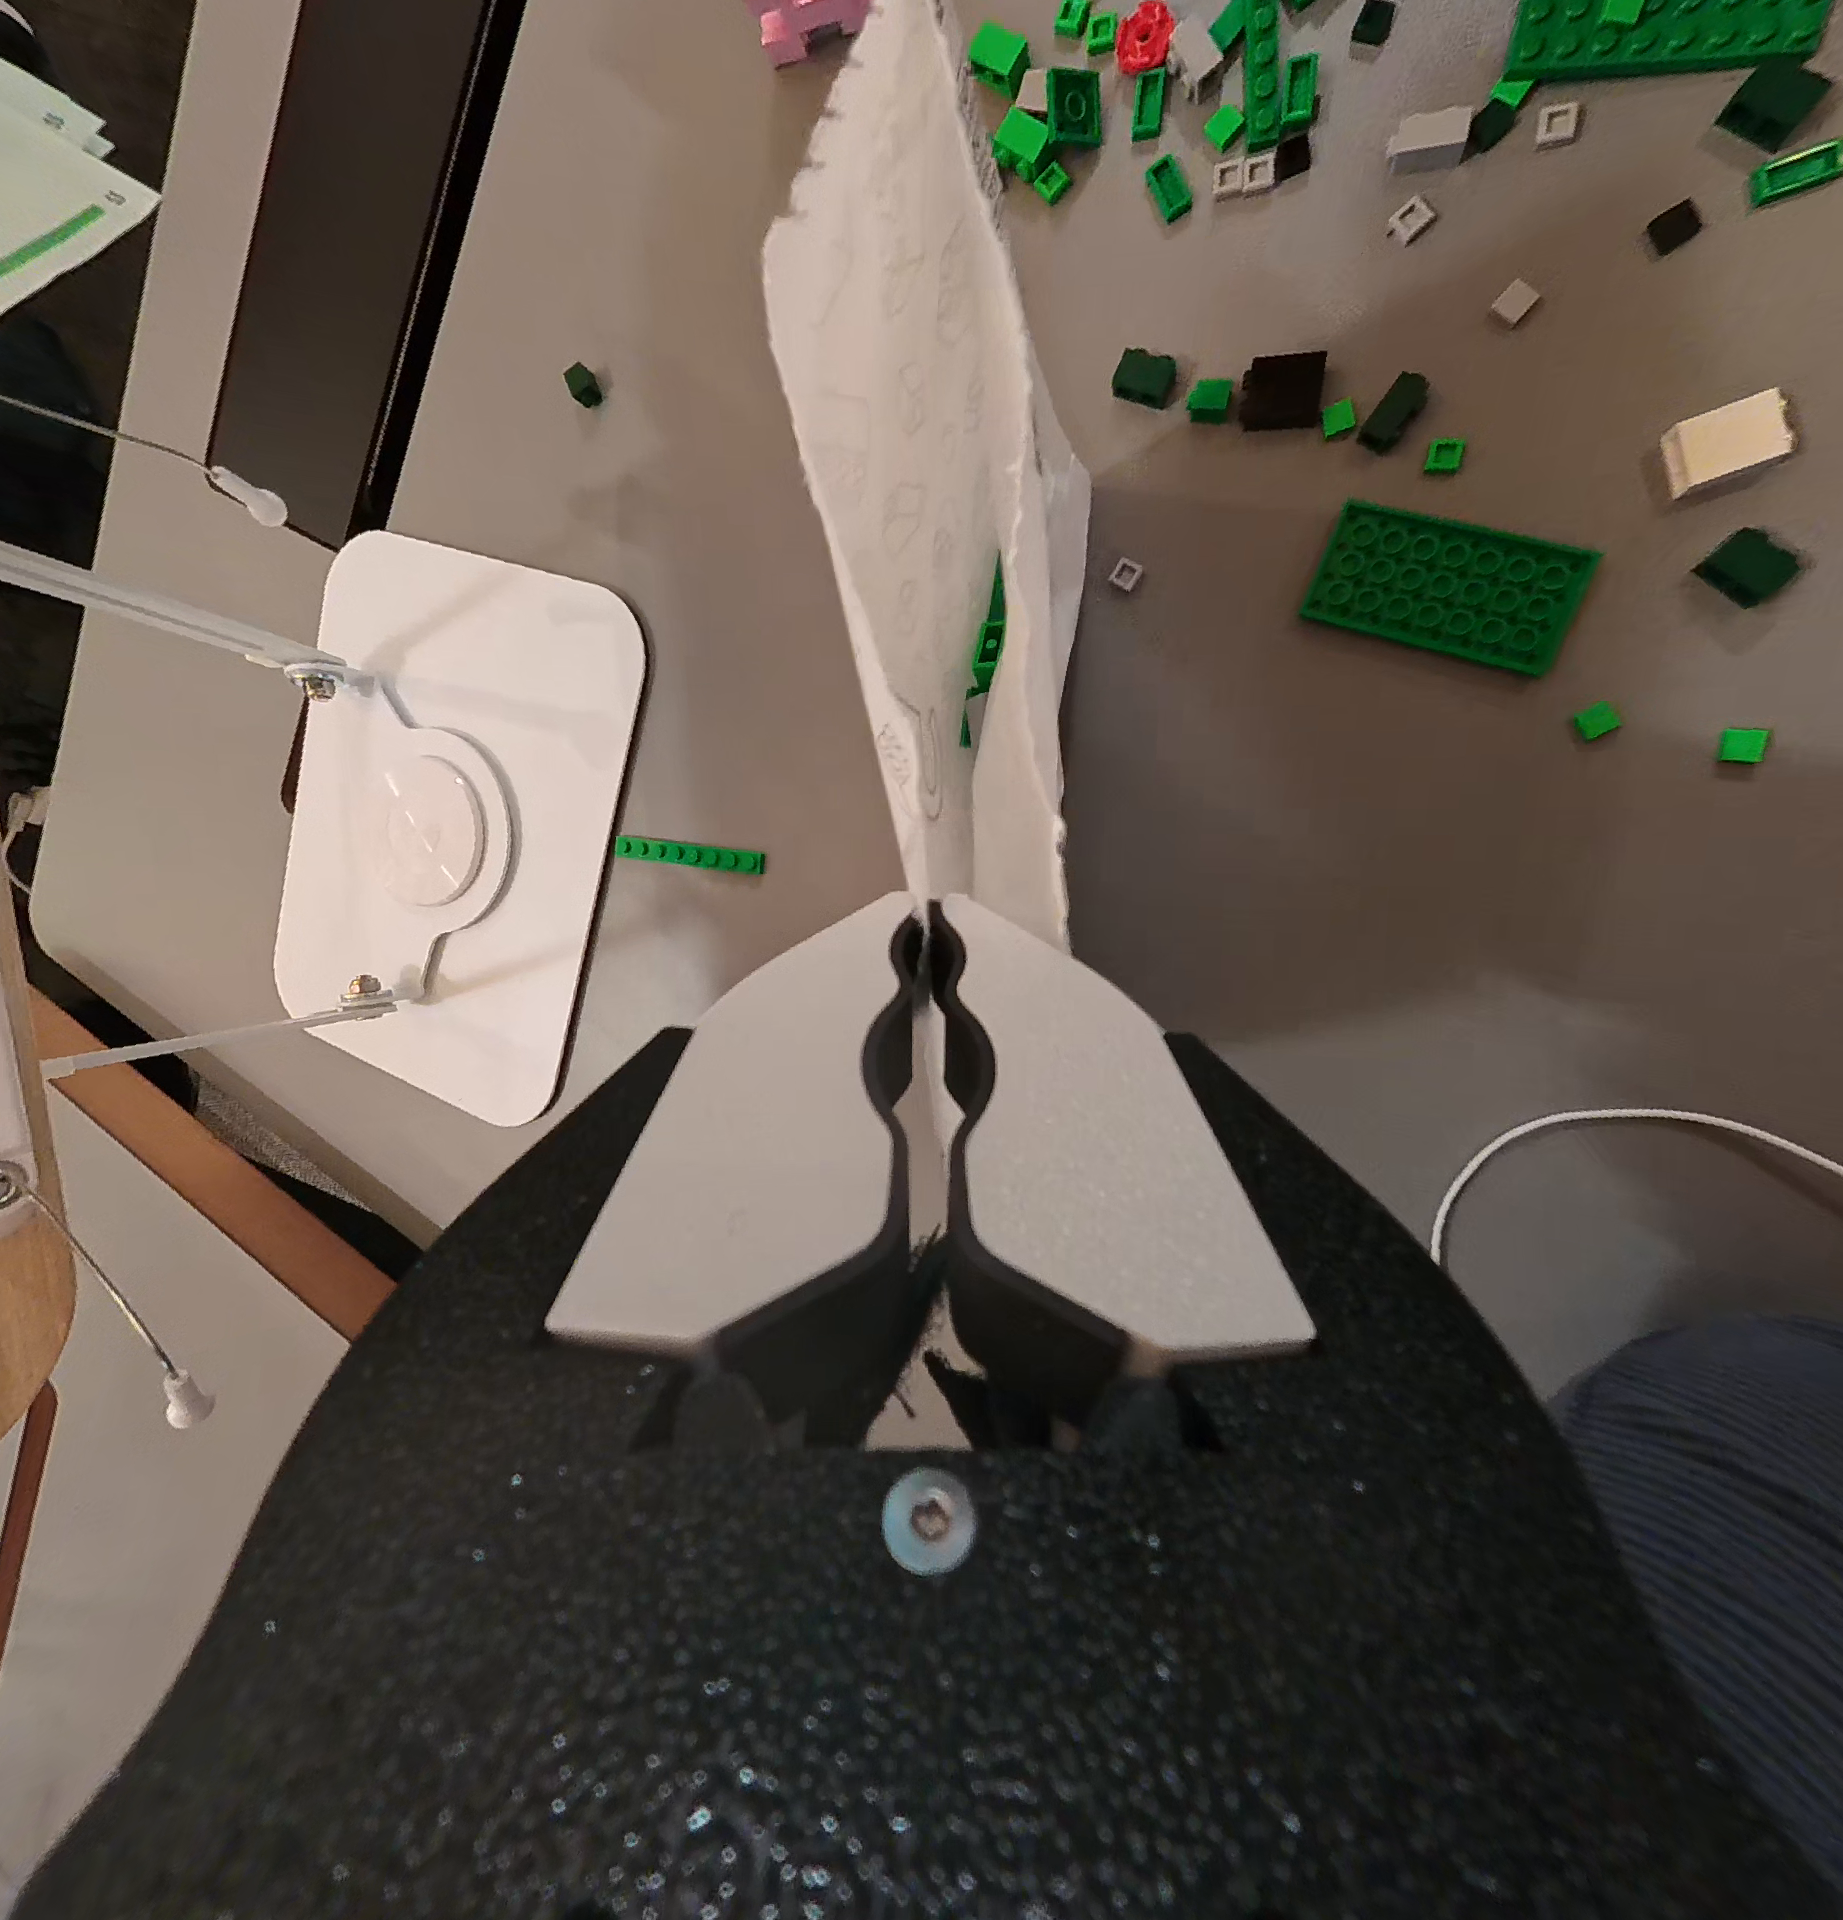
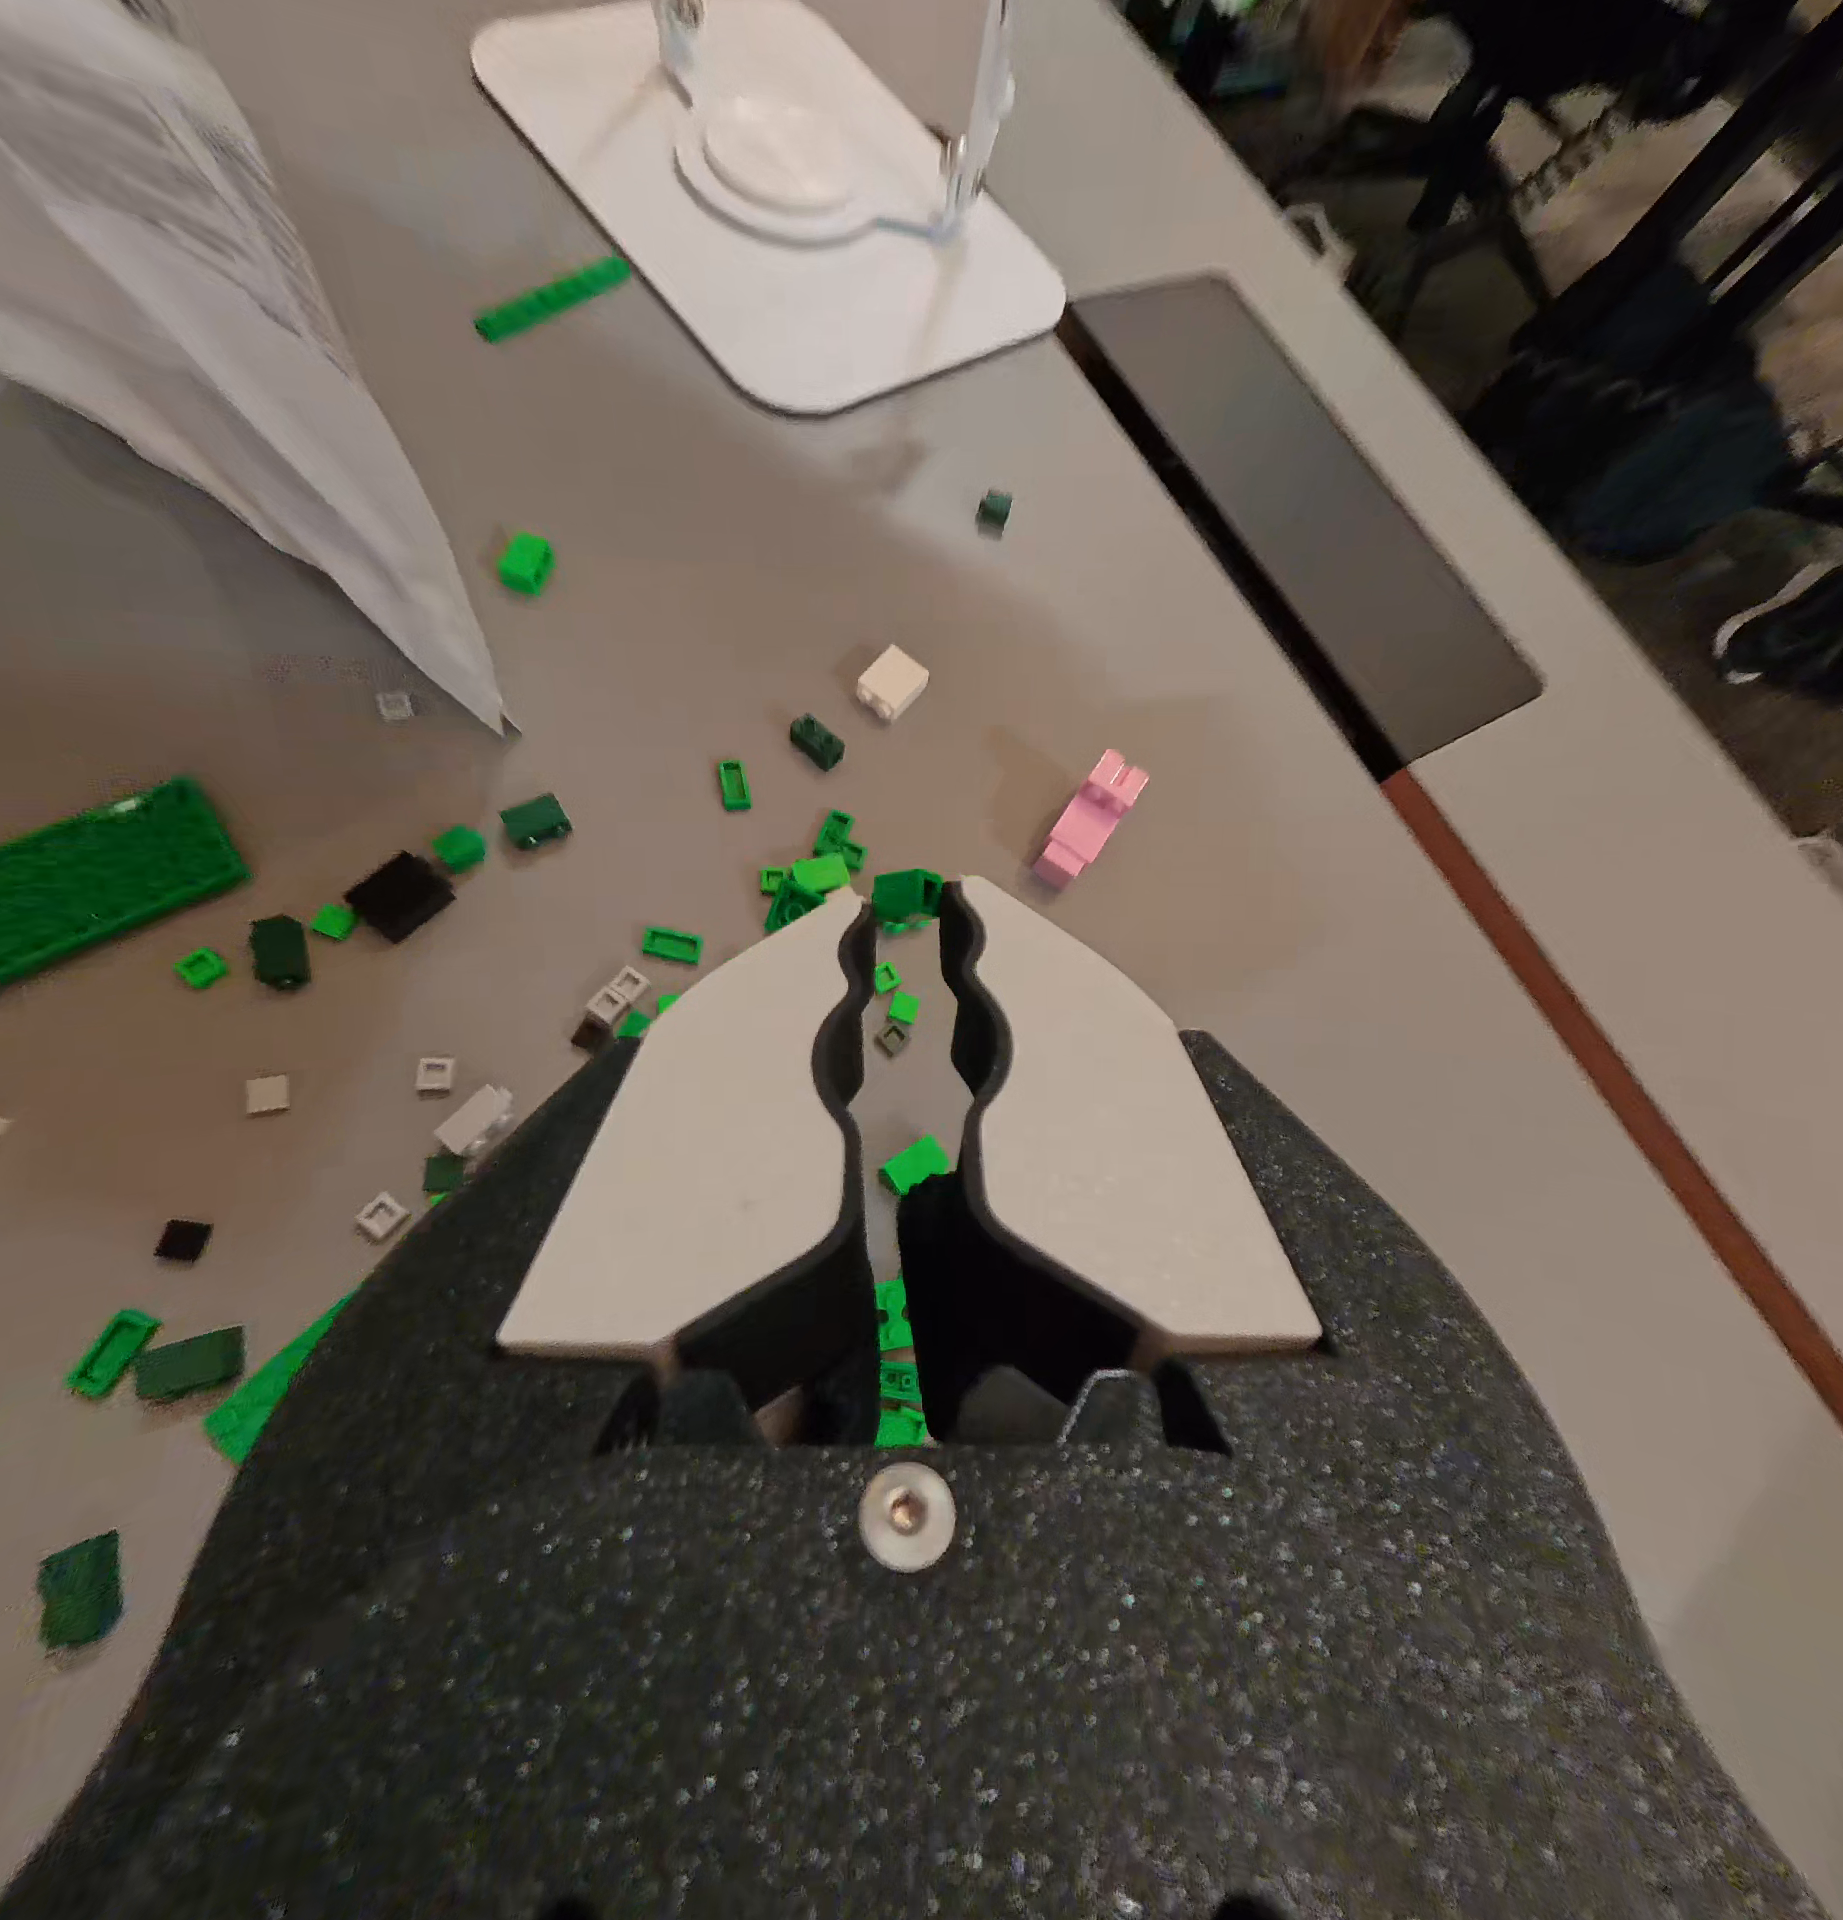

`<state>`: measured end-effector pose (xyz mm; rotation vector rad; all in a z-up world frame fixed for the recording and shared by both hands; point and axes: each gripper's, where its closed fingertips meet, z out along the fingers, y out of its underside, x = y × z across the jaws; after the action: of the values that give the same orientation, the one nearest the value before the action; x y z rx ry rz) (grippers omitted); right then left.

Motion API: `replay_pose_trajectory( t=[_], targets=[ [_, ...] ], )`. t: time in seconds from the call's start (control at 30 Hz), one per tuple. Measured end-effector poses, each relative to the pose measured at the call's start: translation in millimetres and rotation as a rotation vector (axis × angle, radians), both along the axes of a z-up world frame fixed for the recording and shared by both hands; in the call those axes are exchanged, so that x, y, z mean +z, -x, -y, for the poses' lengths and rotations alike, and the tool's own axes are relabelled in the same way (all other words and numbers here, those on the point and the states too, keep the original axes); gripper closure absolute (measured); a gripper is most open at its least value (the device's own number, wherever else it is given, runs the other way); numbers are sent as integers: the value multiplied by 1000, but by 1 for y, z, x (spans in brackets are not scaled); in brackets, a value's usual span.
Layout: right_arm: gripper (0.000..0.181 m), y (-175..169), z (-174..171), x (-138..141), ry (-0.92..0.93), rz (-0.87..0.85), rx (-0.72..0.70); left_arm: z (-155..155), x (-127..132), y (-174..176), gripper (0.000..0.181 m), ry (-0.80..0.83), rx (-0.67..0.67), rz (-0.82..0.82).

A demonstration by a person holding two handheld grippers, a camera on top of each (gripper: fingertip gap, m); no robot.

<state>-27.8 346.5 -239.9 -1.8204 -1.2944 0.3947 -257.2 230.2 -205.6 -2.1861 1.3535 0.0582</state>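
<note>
Two grippers busy: my left gripper (image 1: 929, 914) pinches the torn paper (image 1: 917, 499) tight above the table (image 1: 1312, 935), my right gripper (image 2: 906, 914), jaws slightly apart, holds nothing, tips beside a green brick (image 2: 904, 894); best keeping the paper clear of it.

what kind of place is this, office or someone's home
Probably an office or shared workroom desk, though I can't be sure: a long grey table with a dark inset panel, a white stand base, and scattered toy bricks. The left tool holds a torn paper bag.
</note>
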Motion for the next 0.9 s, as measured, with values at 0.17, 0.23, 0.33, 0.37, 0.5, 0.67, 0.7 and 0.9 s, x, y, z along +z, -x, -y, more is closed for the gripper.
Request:
replay_pose_trajectory(
  t=[0.17,0.23,0.33,0.37,0.5,0.67,0.7,0.9],
  targets=[
    [170,4,19,47,-119,-40,26,0,1,0,181,-2,-4,4],
    [169,6,26,55,-148,-38,37,0,1,0,181,-3,-5,3],
    [169,10,32,58,-161,-26,54,1,1,-1,181,-4,-9,1],
    [169,11,33,58,-163,-23,58,0,1,-2,181,-5,-9,0],
    [169,14,35,58,-170,-13,66,1,1,-2,181,-7,-13,-2],
    [169,11,35,59,-181,-6,61,0,1,-2,181,-7,-13,-4],
    [169,10,35,60,-183,-8,59,0,1,-2,181,-7,-13,-4],
    [169,12,41,69,-197,-44,75,0,1,-3,181,-11,-15,-7]
  ],
)
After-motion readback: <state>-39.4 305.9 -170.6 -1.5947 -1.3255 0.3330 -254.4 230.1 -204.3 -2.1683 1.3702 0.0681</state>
